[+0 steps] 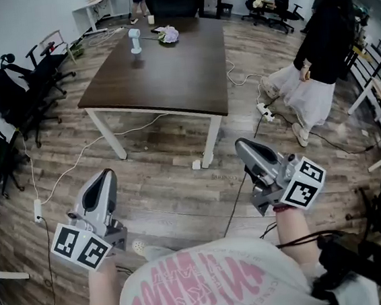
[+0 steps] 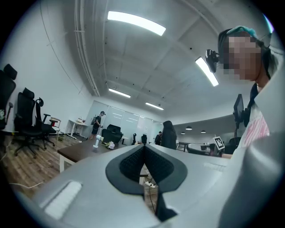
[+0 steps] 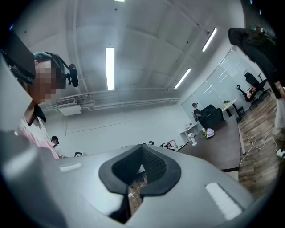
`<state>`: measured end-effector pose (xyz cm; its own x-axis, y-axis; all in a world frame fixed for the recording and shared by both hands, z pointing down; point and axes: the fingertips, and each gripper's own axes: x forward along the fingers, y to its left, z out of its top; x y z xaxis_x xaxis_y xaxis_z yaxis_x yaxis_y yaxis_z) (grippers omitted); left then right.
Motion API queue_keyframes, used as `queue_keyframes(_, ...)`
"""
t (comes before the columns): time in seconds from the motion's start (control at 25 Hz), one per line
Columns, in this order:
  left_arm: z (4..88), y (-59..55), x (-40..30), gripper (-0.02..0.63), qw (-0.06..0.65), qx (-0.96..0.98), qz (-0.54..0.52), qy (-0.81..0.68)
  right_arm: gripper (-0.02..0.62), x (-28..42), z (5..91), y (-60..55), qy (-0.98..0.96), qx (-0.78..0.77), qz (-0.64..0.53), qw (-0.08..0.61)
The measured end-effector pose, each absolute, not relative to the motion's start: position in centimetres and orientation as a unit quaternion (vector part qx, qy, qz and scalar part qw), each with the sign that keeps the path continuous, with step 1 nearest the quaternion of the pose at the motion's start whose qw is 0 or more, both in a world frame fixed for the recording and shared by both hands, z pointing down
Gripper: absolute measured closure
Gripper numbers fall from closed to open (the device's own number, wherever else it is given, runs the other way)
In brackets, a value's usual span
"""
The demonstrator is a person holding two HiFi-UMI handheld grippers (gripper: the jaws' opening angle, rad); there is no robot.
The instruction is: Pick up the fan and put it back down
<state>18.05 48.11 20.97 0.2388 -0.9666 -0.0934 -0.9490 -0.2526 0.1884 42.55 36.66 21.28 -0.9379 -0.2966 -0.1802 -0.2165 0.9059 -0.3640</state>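
The left gripper (image 1: 104,178) was held low at seven o'clock, pointing ahead, its jaws clenched on nothing. The right gripper (image 1: 245,148), at five o'clock, was likewise clenched and empty. One white fan (image 1: 135,40) stood upright at eleven o'clock on the single dark table (image 1: 169,76), well apart from both.

Probably an open office: swivel chairs (image 1: 15,92), dark meeting table (image 1: 176,75), ceiling strip lights (image 2: 136,22).

Small white fan (image 1: 135,41), standing upright, far left of dark table (image 1: 169,76)
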Motion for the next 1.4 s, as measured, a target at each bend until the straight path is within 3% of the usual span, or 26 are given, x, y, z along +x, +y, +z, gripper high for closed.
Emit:
queue_keyframes(0.32, 21.5, 47.7, 16.9, 0.588, 0.053, 0.775, -0.116, -0.62, 0.591, 41.8, 21.8, 36.0, 0.973, -0.12, -0.165, 0.111)
queue_keyframes(0.56, 19.0, 46.9, 14.9, 0.588, 0.014, 0.78, -0.161, -0.605, 0.591, 39.4, 20.9, 34.8, 0.975, -0.104, -0.159, 0.115)
queue_keyframes(0.84, 18.6, 41.5, 10.2, 0.588, 0.015, 0.792, -0.17, -0.586, 0.591, 35.7, 21.1, 31.0, 0.978, -0.144, -0.136, 0.07)
queue_keyframes(1.12, 18.7, 35.0, 4.7, 0.588, 0.036, 0.807, -0.173, -0.563, 0.591, 30.8, 20.4, 26.0, 0.97, -0.174, -0.151, 0.075)
queue_keyframes(1.4, 17.5, 30.6, -1.3, 0.588, 0.013, 0.803, -0.159, -0.575, 0.591, 24.6, 19.8, 21.7, 0.968, -0.178, -0.156, 0.079)
